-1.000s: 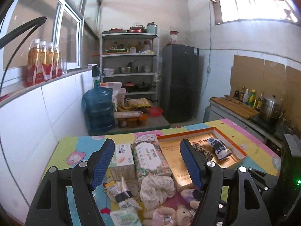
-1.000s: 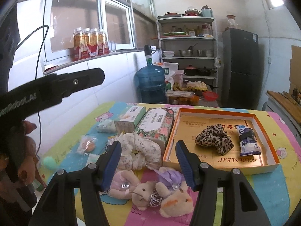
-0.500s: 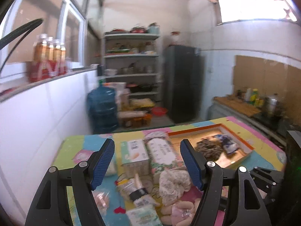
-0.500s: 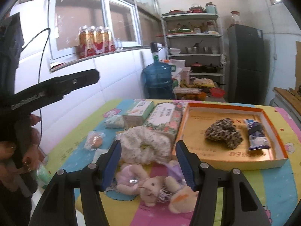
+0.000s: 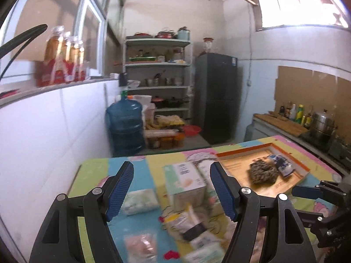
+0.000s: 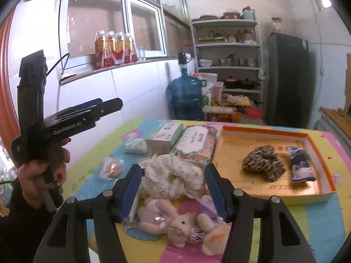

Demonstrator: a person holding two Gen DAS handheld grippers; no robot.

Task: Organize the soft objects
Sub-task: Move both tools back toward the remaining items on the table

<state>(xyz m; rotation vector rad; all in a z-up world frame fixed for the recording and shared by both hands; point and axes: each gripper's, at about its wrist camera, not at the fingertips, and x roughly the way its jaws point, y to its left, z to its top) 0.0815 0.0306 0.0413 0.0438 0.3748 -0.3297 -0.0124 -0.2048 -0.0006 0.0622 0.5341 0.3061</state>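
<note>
1. Desk (image 6: 316, 230) with a bright cartoon-print cover, crowded with soft things and packets.
2. The right gripper (image 6: 173, 188) is released and empty, hanging above a floral fabric scrunchie (image 6: 173, 175) that shows between its blue pads.
3. Nearer than the scrunchie lie small plush toys (image 6: 175, 217) in pink, purple and tan.
4. An orange-rimmed shallow box (image 6: 307, 195) sits on the right of the desk; inside are a leopard-print scrunchie (image 6: 263, 164) and, to its right, a blue-and-white packet (image 6: 300, 166).
5. Just left of the box lies a floral tissue pack (image 6: 195, 142), then a pale green carton (image 6: 164, 135).
6. The left gripper (image 5: 172, 189), held in a person's hand (image 6: 41, 175), is released and empty, raised over the left side of the desk; its own view is blurred.
</note>
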